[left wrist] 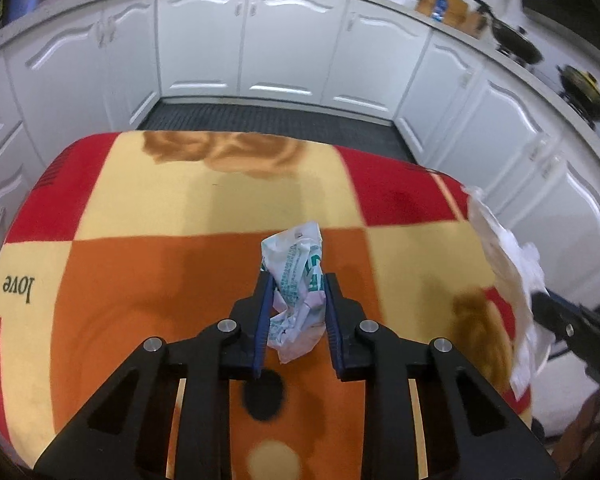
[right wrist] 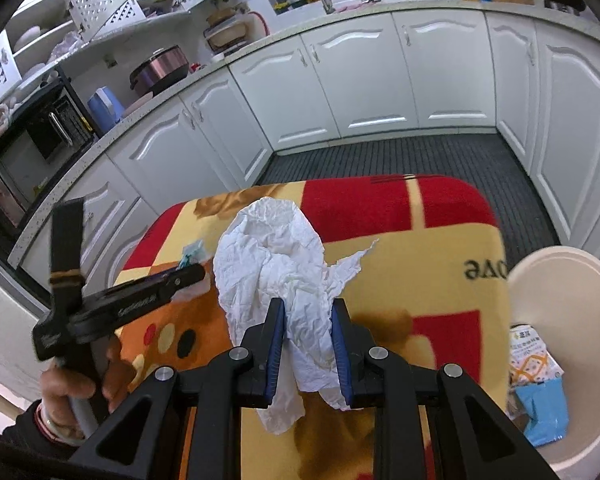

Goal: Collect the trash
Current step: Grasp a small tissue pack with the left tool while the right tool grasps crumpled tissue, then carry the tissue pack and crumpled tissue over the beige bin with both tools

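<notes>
My left gripper (left wrist: 296,284) is shut on a crumpled white wrapper with green print (left wrist: 296,280), held above the checked red, orange and yellow cloth (left wrist: 160,208) on the table. My right gripper (right wrist: 308,312) is shut on a crumpled white tissue (right wrist: 276,256), held above the same cloth (right wrist: 440,240). The tissue also shows at the right of the left wrist view (left wrist: 508,280). The left gripper and a bit of its wrapper (right wrist: 192,254) show at the left of the right wrist view. A white bin (right wrist: 560,344) to the right of the table holds printed packets (right wrist: 536,388).
White kitchen cabinets (left wrist: 252,40) ring the table on three sides, with a dark ribbed floor mat (right wrist: 380,160) between them. A counter with a cooker (right wrist: 160,68), a blue kettle (right wrist: 104,108) and an oven (right wrist: 32,140) runs along the left.
</notes>
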Tool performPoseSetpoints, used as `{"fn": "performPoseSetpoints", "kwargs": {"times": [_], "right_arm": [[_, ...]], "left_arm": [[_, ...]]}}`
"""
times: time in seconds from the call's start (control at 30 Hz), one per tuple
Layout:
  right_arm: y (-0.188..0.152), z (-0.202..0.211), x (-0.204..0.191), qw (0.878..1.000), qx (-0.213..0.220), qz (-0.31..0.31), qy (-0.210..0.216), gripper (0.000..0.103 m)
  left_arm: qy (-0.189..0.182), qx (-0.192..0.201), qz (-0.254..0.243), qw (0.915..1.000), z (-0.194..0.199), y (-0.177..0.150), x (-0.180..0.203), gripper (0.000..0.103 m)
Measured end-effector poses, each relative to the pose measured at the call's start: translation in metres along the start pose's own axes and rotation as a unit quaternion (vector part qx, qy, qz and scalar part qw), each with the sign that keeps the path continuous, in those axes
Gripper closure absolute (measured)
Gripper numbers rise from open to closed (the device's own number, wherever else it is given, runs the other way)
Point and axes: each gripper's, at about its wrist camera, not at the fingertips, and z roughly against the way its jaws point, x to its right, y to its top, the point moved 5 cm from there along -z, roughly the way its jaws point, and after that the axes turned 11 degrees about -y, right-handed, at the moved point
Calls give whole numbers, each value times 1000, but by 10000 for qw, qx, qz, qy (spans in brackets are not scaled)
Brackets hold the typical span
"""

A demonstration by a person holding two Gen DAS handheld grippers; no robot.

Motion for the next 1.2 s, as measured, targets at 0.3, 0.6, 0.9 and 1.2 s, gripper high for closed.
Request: {"fn": "performPoseSetpoints", "kwargs": {"times": [0.3,0.6,0.9,1.2], "right_arm": [[-16,38,45,9989,176,-305,-318,81],[-29,68,101,9945,309,-668,-746,81],[-41,81,153,9884,314,-1013,-1090,81],[-56,78,194,9820,194,-1355,-1305,81]], "left_arm": [[-192,37,-585,9981,4,-12,72,81],[-457,-61,-924,9947,-9,-15,131,81],[-614,-169,-1350,9888,-32,-21,188,81],[-742,-403,-1606,9834,-61,-29,227,81]]}}
